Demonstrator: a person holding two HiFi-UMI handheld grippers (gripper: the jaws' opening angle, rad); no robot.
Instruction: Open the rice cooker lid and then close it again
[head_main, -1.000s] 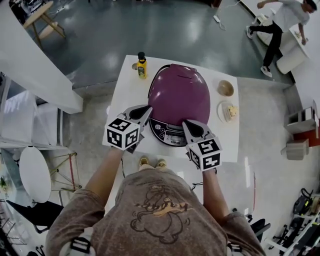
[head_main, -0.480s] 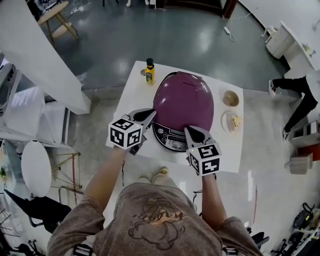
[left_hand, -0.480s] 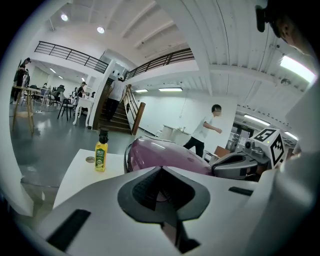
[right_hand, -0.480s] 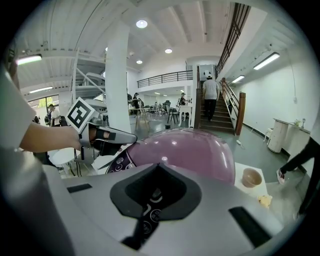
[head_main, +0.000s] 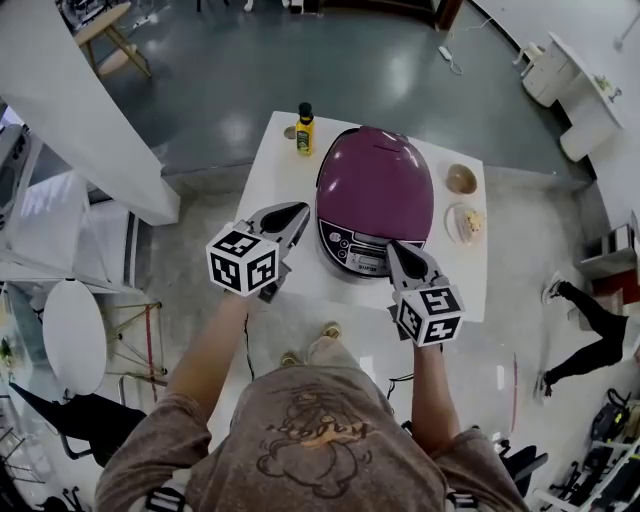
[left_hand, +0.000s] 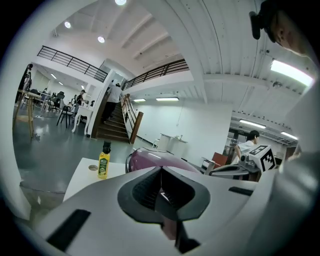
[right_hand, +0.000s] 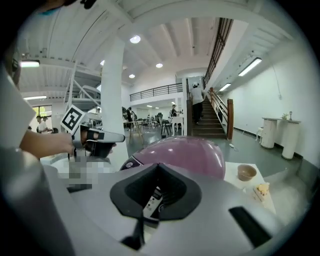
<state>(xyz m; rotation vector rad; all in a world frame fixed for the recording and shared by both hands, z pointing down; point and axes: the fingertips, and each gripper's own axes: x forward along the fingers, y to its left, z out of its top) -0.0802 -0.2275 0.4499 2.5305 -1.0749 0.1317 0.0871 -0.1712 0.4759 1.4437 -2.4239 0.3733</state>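
The purple rice cooker (head_main: 375, 185) stands on the white table (head_main: 280, 180) with its lid down. My left gripper (head_main: 303, 208) is shut with nothing in it, and hovers just off the cooker's left side, a small gap between them. My right gripper (head_main: 390, 243) is also shut on nothing, its tip over the right part of the front control panel (head_main: 362, 250). In the left gripper view the closed jaws (left_hand: 161, 167) point over the cooker's (left_hand: 150, 159) dome. The right gripper view has the closed jaws (right_hand: 159, 164) in front of the cooker (right_hand: 185, 152).
A yellow bottle (head_main: 305, 130) and a small cap stand at the table's far left corner. A bowl (head_main: 461, 178) and a plate with food (head_main: 466, 222) sit to the cooker's right. A person (head_main: 590, 320) walks on the floor at the right.
The left gripper has lifted and drawn a little away from the cooker's left side. The right gripper has shifted slightly along the front panel. The lid stays down.
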